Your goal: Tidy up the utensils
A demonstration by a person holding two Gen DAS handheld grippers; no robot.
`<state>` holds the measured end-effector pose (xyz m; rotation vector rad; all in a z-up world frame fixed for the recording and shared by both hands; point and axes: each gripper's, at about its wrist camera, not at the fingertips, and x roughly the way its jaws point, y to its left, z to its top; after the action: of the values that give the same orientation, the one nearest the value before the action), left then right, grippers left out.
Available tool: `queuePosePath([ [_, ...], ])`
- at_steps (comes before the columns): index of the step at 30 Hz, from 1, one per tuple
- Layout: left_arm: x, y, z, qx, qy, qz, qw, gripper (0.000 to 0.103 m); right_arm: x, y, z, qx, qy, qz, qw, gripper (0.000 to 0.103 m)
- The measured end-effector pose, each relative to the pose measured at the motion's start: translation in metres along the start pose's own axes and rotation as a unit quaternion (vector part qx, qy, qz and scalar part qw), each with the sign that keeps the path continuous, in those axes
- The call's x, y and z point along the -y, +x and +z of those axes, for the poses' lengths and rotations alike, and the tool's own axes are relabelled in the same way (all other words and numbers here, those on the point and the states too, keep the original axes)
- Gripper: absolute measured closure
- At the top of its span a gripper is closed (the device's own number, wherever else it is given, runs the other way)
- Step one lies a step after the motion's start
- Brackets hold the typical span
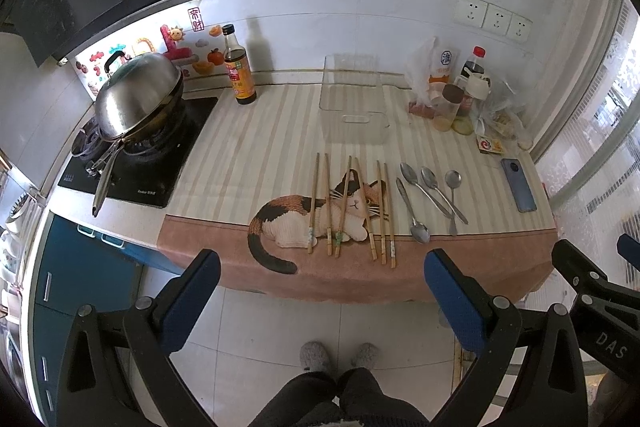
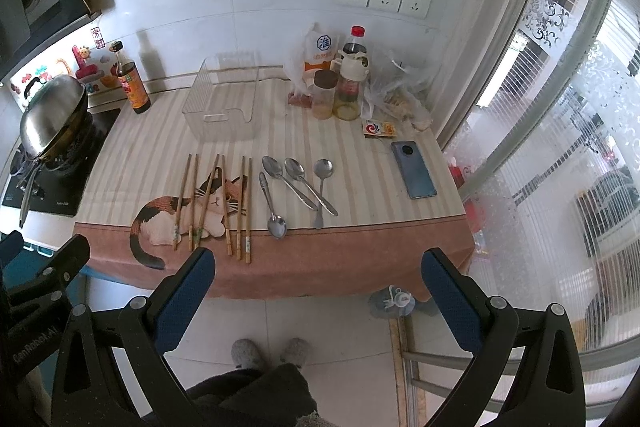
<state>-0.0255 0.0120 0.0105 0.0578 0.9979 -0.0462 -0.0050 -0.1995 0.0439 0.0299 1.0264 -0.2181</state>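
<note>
Several wooden chopsticks (image 1: 348,207) lie side by side on the cat-print tablecloth (image 1: 240,155), with several metal spoons (image 1: 430,191) to their right. A clear plastic bin (image 1: 354,99) stands empty behind them. The same chopsticks (image 2: 216,203), spoons (image 2: 298,187) and bin (image 2: 224,103) show in the right wrist view. My left gripper (image 1: 320,291) is open and empty, held off the table's front edge above the floor. My right gripper (image 2: 318,291) is open and empty too, in front of the table edge.
A covered wok (image 1: 136,95) sits on the stove at left, with a dark sauce bottle (image 1: 239,67) beside it. Jars, bottles and bags (image 1: 460,95) crowd the back right corner. A phone (image 1: 519,185) lies at the right edge. A window runs along the right.
</note>
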Motion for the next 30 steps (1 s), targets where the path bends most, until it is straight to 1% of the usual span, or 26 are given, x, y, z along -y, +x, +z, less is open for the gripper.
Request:
queuePosePath([
  [16, -0.005, 0.002, -0.003, 0.002, -0.004, -0.001, 1.0, 0.0, 0.0, 0.001, -0.002, 0.002, 0.0, 0.001, 1.0, 0.0],
  [18, -0.007, 0.004, -0.002, 0.016, -0.007, 0.002, 0.9999, 0.0, 0.0, 0.003, -0.003, 0.003, 0.003, 0.002, 1.0, 0.0],
  [20, -0.009, 0.007, 0.0, 0.045, -0.006, 0.006, 0.9989, 0.0, 0.0, 0.006, -0.002, 0.004, 0.008, 0.004, 1.0, 0.0],
  [21, -0.011, 0.011, 0.002, 0.057, -0.007, 0.013, 0.9983, 0.0, 0.0, 0.008, 0.0, 0.005, 0.011, 0.006, 1.0, 0.0],
  [22, -0.012, 0.016, 0.006, 0.061, -0.008, 0.023, 0.9978, 0.0, 0.001, 0.01, 0.002, 0.01, 0.016, 0.01, 1.0, 0.0],
  [26, -0.026, 0.045, 0.019, 0.069, -0.023, 0.053, 0.996, 0.0, -0.002, 0.034, 0.011, 0.03, 0.019, 0.019, 0.999, 0.0],
  [29, -0.037, 0.077, 0.029, 0.064, -0.022, 0.089, 0.9938, 0.0, -0.006, 0.068, 0.018, 0.021, 0.017, 0.029, 0.999, 0.0],
  [30, -0.041, 0.095, 0.031, 0.052, -0.019, 0.1, 0.9934, 0.0, -0.008, 0.083, 0.02, 0.012, 0.019, 0.034, 0.999, 0.002],
])
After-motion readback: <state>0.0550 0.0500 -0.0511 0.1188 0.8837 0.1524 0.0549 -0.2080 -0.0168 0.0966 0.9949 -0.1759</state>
